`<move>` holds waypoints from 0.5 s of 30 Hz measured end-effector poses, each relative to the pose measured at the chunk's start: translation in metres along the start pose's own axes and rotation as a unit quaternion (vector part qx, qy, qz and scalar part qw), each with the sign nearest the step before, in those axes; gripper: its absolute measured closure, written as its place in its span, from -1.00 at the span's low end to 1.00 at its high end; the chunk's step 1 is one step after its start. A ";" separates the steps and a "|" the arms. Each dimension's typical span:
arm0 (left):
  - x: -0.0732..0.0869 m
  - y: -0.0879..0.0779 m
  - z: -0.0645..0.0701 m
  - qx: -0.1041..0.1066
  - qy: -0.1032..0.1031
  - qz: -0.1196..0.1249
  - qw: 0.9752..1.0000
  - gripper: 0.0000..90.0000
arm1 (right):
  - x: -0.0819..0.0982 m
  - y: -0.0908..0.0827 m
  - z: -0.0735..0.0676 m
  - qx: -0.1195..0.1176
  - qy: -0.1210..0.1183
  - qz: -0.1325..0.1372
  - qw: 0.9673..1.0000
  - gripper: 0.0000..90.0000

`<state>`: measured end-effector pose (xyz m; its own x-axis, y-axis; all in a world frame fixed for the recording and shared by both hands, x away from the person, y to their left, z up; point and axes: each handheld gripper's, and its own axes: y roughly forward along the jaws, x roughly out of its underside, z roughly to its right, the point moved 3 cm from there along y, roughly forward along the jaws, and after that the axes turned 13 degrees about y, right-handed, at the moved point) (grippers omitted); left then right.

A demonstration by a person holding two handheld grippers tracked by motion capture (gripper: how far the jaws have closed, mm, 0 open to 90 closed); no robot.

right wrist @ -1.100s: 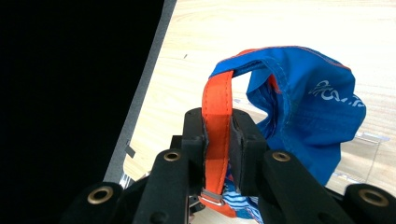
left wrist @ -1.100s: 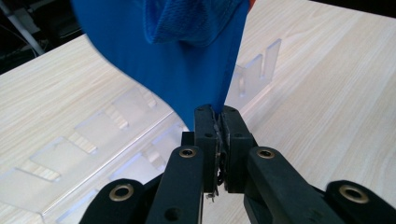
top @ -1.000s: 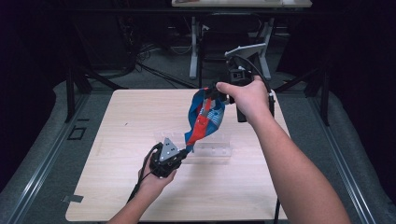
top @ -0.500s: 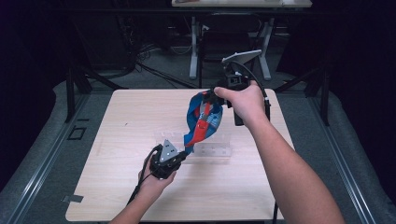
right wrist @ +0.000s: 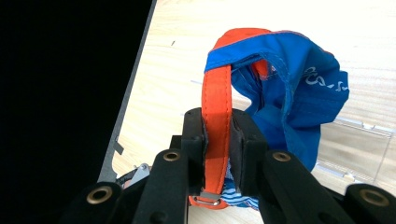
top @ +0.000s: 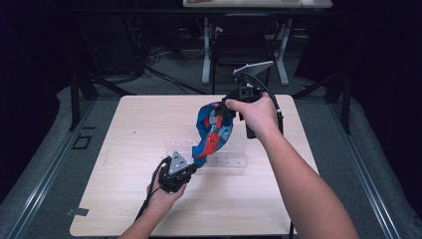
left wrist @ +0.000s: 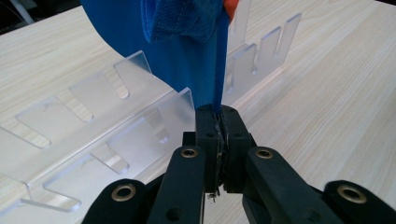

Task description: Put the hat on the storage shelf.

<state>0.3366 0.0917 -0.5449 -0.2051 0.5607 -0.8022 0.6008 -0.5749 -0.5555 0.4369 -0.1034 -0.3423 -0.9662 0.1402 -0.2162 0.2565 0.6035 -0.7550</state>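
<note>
Up close, the left gripper (left wrist: 218,122) has its fingers pinched on the blue cloth bag (top: 213,130), and the right gripper (right wrist: 218,126) clamps the bag's orange strap (right wrist: 217,100), stretching it above the clear slotted rack (top: 226,159) mid-worktop (top: 124,129), wood bare to every edge.

Left forearm: enters from the bottom edge, reaching forward, low over the bench.
Left hand (top: 164,191): wrapped around the gripper body from below.
Left gripper (left wrist: 218,122): fingers pressed together on a thin blue fabric edge.
Right arm: bare, extended forward from lower right, raised higher than the left.
Right hand (top: 255,113): closed over its gripper.
Right gripper (right wrist: 217,128): fingers clamped on an orange strap (right wrist: 216,98).
</note>
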 end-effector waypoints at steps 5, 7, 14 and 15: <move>0.004 0.001 -0.001 0.001 -0.012 0.007 1.000 0.96 | 0.000 0.006 0.004 0.005 0.005 -0.002 1.000 0.72; 0.005 0.001 -0.001 0.002 -0.013 0.007 1.000 0.96 | 0.000 0.006 0.006 0.006 0.003 -0.008 1.000 0.71; 0.005 -0.002 -0.002 0.001 -0.014 0.009 1.000 0.95 | 0.001 0.008 0.012 0.005 0.010 -0.005 1.000 0.71; 0.005 -0.002 -0.002 0.002 -0.014 0.009 1.000 0.95 | 0.001 0.009 0.012 0.004 0.015 -0.003 1.000 0.71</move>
<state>0.3357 0.0967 -0.5468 -0.2160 0.5325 -0.8184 0.6024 -0.5870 -0.5409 0.4384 -0.1077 -0.3566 -0.9680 0.1607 -0.1928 0.2509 0.5988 -0.7606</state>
